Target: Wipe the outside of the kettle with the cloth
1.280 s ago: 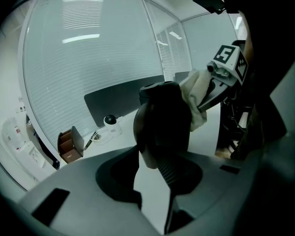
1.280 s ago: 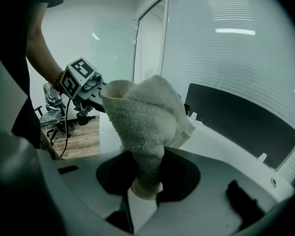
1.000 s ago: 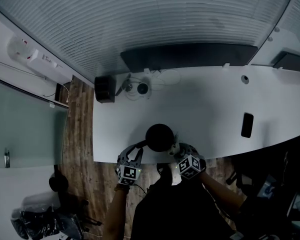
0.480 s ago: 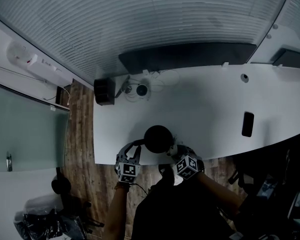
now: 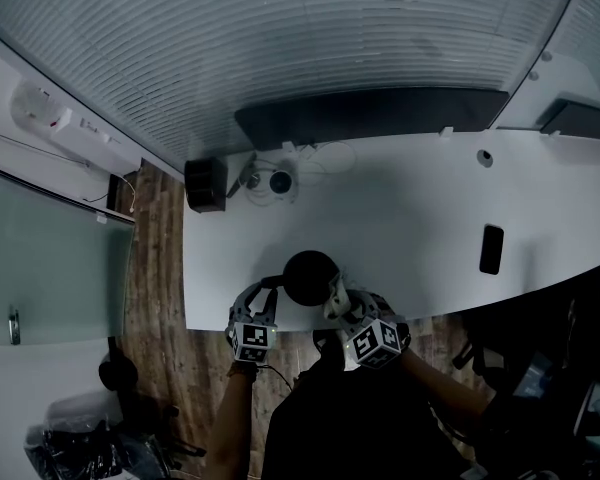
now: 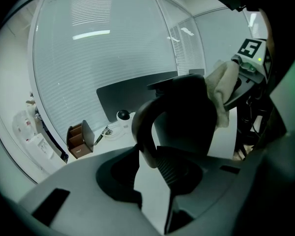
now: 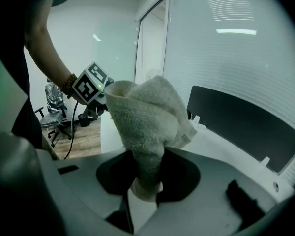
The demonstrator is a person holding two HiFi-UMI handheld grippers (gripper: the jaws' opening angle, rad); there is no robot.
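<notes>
Kettle: black kettle (image 5: 310, 275) stands on the white counter (image 5: 410, 208), close to its near edge, in front of the person; it sits between the two grippers.
Handle: curved dark handle (image 6: 143, 127) on the kettle's left side, seen from the head view; it runs down between the left jaws.
Left gripper: left gripper (image 6: 150, 163) reaches in from the near edge; its jaws are closed on the lower part of the handle, the ribbed pad against it.
Cloth: pale terry cloth (image 7: 147, 117), bunched and folded; its narrow end is pinched low down, and the loose bulk stands up above the jaws.
Right gripper: right gripper (image 7: 143, 183) has its jaws clamped on the cloth; in the left gripper view the cloth lies against the kettle's upper right side.
Counter, elsewhere: a dark phone (image 5: 491, 249) lies flat, well apart to the right; a brown box (image 6: 78, 141) stands at the far left corner; a long dark panel (image 5: 370, 116) runs along the far edge.
</notes>
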